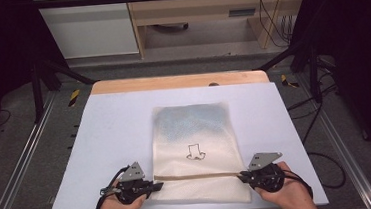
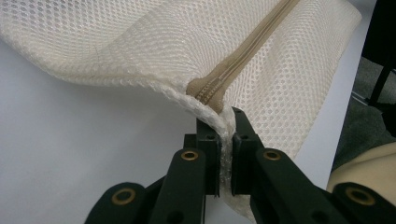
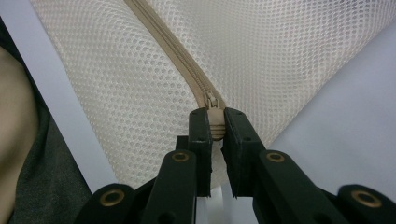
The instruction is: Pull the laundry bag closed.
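A cream mesh bag [image 1: 194,151] lies flat on the pale worktop [image 1: 106,141], its tan zip [image 1: 199,175] crossing the near end from side to side. The left claw [image 2: 226,122] pinches the bag's corded edge at the zip's closed end. At the opposite end, the right claw [image 3: 215,122] clamps the slider [image 3: 215,123] (small, ribbed). Opening would likely mean drawing the slider along the zip toward the left claw.
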The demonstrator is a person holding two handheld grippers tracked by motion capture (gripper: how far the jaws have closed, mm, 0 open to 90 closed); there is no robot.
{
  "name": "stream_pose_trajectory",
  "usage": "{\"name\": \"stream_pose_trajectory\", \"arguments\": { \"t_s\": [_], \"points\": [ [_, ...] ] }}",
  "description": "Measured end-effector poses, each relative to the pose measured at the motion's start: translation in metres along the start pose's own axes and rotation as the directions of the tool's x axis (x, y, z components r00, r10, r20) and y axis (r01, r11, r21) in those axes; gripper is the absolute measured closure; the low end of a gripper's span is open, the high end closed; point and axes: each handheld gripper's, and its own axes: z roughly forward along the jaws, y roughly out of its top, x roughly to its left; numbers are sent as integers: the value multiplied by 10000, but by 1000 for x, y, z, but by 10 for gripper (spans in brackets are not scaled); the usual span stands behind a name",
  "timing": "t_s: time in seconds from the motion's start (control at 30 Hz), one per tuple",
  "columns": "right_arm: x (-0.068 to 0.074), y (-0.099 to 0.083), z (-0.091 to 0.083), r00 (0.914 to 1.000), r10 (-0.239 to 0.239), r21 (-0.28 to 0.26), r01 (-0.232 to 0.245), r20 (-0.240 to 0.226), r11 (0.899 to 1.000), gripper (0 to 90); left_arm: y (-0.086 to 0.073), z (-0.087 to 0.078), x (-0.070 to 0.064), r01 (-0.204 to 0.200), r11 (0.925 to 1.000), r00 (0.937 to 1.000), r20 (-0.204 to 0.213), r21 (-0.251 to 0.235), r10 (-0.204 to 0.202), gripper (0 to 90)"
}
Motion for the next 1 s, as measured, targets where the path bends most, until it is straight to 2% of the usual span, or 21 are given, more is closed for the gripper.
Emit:
{"name": "stream_pose_trajectory", "arguments": {
  "t_s": [1.0],
  "points": [
    [-7, -9, -1, 9992, 300, 435, -310, 252, 9986, 822, 1, -2, 1, -38, 10000, 10000, -79, 26, 38, 851]
  ]
}}
